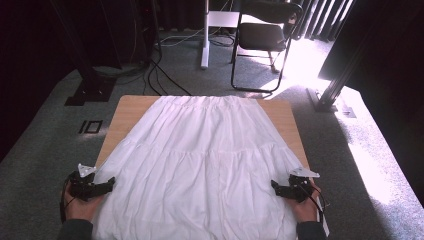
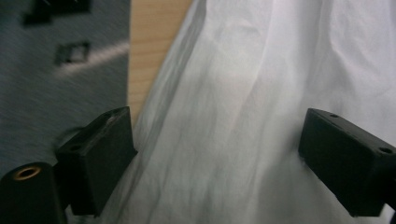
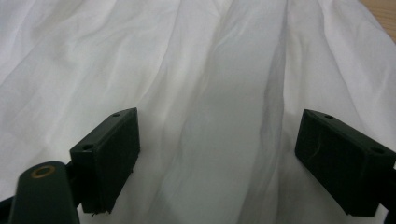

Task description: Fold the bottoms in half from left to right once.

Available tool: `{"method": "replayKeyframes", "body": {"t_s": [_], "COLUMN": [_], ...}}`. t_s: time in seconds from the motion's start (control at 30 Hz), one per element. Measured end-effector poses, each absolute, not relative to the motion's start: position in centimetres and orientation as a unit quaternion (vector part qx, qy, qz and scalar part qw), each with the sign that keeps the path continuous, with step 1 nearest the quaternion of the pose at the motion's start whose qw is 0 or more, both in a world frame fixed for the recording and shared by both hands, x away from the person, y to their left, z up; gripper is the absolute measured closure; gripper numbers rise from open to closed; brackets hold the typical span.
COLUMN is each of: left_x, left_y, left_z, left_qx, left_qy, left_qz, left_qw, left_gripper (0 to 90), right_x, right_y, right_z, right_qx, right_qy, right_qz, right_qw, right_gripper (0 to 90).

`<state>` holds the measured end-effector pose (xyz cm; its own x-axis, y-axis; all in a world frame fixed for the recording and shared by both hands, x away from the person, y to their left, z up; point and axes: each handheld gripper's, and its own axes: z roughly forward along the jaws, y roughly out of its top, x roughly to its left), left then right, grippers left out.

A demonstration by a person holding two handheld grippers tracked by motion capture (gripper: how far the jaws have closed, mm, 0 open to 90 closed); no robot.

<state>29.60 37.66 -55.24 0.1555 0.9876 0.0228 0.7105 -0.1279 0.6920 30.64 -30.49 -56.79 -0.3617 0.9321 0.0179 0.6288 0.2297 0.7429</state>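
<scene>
A white pleated skirt (image 1: 200,155) lies spread flat over a wooden table (image 1: 129,107), waistband at the far edge and hem toward me. My left gripper (image 1: 111,183) sits at the skirt's left hem edge, pointing inward. In the left gripper view the left gripper (image 2: 217,135) stands open over the skirt's (image 2: 261,70) side edge, its pads clear of the cloth, with table wood (image 2: 154,42) beside it. My right gripper (image 1: 274,186) is at the right hem edge. In the right gripper view the right gripper (image 3: 219,135) is open with the skirt (image 3: 187,56) below its jaws.
Beyond the table stand a black chair (image 1: 265,35) and a white post (image 1: 205,35). Cables (image 1: 160,75) run over the grey carpet. A black stand base (image 1: 92,90) and a floor socket (image 1: 91,126) lie at the left, a metal frame leg (image 1: 330,95) at the right.
</scene>
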Motion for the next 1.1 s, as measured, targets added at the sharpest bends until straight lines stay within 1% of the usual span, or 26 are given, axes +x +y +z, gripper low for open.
{"method": "replayKeyframes", "body": {"t_s": [0.03, 0.07, 0.1, 0.13, 0.17, 0.2, 0.23, 0.27, 0.37, 0.43, 0.5, 0.53, 0.57, 0.63, 0.83, 0.87, 0.9, 1.03, 1.1], "left_x": [29.6, 29.5, 29.3, 29.1, 29.0, 28.9, 28.8, 28.9, 28.8, 28.8, 28.8, 28.7, 28.7, 28.4, 26.9, 26.9, 26.5, 26.1, 26.1], "left_y": [37.6, 37.5, 37.4, 37.2, 36.9, 36.5, 36.1, 35.9, 36.1, 37.6, 38.2, 39.3, 39.3, 40.7, 43.6, 43.6, 44.2, 43.2, 42.3], "left_z": [-55.2, -55.0, -54.8, -54.6, -54.4, -54.3, -54.2, -54.1, -53.8, -52.9, -52.6, -52.0, -52.0, -51.3, -50.7, -50.7, -50.6, -49.4, -48.5], "left_qx": [0.710, 0.716, 0.726, 0.732, 0.740, 0.750, 0.758, 0.762, 0.763, 0.743, 0.738, 0.727, 0.727, 0.717, 0.672, 0.672, 0.661, 0.669, 0.672], "left_qy": [0.598, 0.590, 0.576, 0.569, 0.561, 0.550, 0.542, 0.538, 0.533, 0.549, 0.554, 0.563, 0.563, 0.572, 0.615, 0.615, 0.626, 0.609, 0.596], "left_qz": [0.249, 0.247, 0.243, 0.240, 0.240, 0.255, 0.270, 0.278, 0.292, 0.308, 0.311, 0.320, 0.320, 0.332, 0.351, 0.351, 0.354, 0.359, 0.360], "left_qw": [0.277, 0.280, 0.286, 0.288, 0.282, 0.264, 0.243, 0.230, 0.220, 0.227, 0.228, 0.226, 0.226, 0.221, 0.214, 0.214, 0.215, 0.228, 0.252], "left_gripper": [14.2, 18.0, 30.7, 50.1, 64.1, 77.4, 83.6, 86.8, 88.1, 88.4, 88.5, 88.5, 88.5, 88.5, 88.6, 88.6, 88.6, 88.6, 88.5], "right_x": [30.6, 30.6, 30.6, 30.6, 30.6, 30.6, 30.6, 30.6, 30.5, 30.4, 30.4, 30.2, 30.2, 30.0, 29.8, 29.8, 29.7, 29.6, 29.6], "right_y": [-30.5, -30.5, -30.5, -30.5, -30.5, -30.5, -30.5, -30.5, -30.5, -30.4, -30.4, -30.2, -30.2, -30.1, -29.7, -29.7, -29.6, -29.4, -29.4], "right_z": [-56.8, -56.8, -56.8, -56.8, -56.8, -56.8, -56.8, -56.8, -56.8, -56.8, -56.8, -56.8, -56.8, -56.8, -56.8, -56.8, -56.8, -56.8, -56.8], "right_qx": [0.519, 0.519, 0.519, 0.519, 0.519, 0.519, 0.520, 0.520, 0.520, 0.521, 0.522, 0.524, 0.525, 0.525, 0.519, 0.519, 0.517, 0.512, 0.512], "right_qy": [0.752, 0.752, 0.752, 0.752, 0.752, 0.752, 0.751, 0.751, 0.751, 0.750, 0.749, 0.748, 0.748, 0.747, 0.751, 0.751, 0.753, 0.756, 0.756], "right_qz": [0.340, 0.340, 0.340, 0.340, 0.340, 0.340, 0.340, 0.340, 0.340, 0.340, 0.339, 0.339, 0.339, 0.338, 0.341, 0.341, 0.341, 0.343, 0.342], "right_qw": [0.223, 0.223, 0.223, 0.223, 0.223, 0.223, 0.223, 0.224, 0.225, 0.224, 0.225, 0.226, 0.226, 0.226, 0.223, 0.223, 0.223, 0.221, 0.222], "right_gripper": [13.4, 13.4, 13.4, 13.4, 13.4, 13.5, 13.7, 13.9, 14.2, 14.2, 14.1, 14.1, 14.2, 14.2, 14.1, 14.1, 14.1, 14.1, 14.1]}}
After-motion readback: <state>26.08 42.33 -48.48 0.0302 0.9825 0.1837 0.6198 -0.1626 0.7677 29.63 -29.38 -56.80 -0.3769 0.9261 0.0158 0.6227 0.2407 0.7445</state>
